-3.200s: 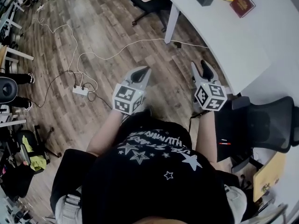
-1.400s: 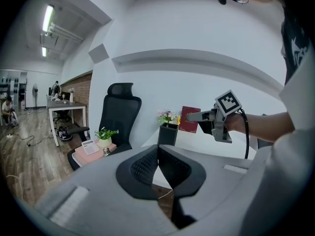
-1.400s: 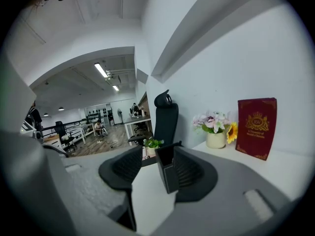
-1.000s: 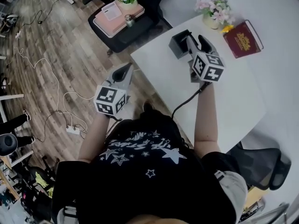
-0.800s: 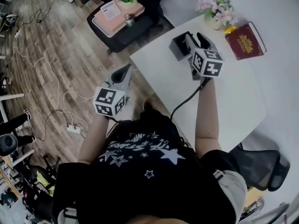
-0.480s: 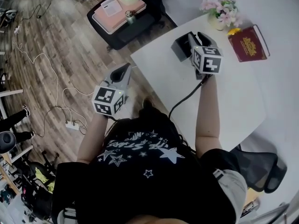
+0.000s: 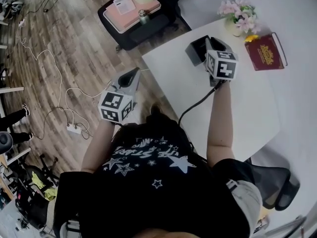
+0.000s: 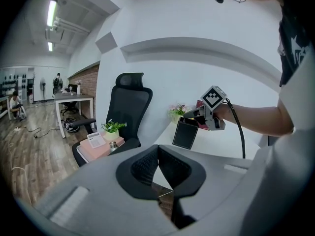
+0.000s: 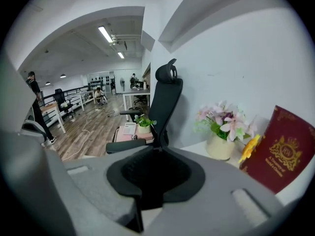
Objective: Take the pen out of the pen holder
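A black square pen holder (image 7: 196,51) (image 8: 185,134) stands near the corner of the white table (image 7: 237,108). My right gripper (image 7: 212,43) (image 8: 193,114) reaches down at the holder's open top. Its jaws are closing and the tips (image 9: 158,145) are almost together. A slim dark pen end (image 9: 158,139) seems pinched between them; the rest of the pen is hidden. My left gripper (image 7: 132,76) (image 8: 158,148) hangs shut and empty over the wooden floor, left of the table.
A pot of pink flowers (image 7: 238,13) (image 9: 224,119) and a dark red book (image 7: 267,51) (image 9: 280,154) sit behind the holder. A black office chair (image 7: 131,11) carrying a pink tray and a small plant stands beyond the table corner. Cables and a power strip (image 7: 74,129) lie on the floor.
The person walked up to the table. In the last second my right gripper sank onto the holder's mouth and its wide-open jaws drew together. The left gripper stayed put.
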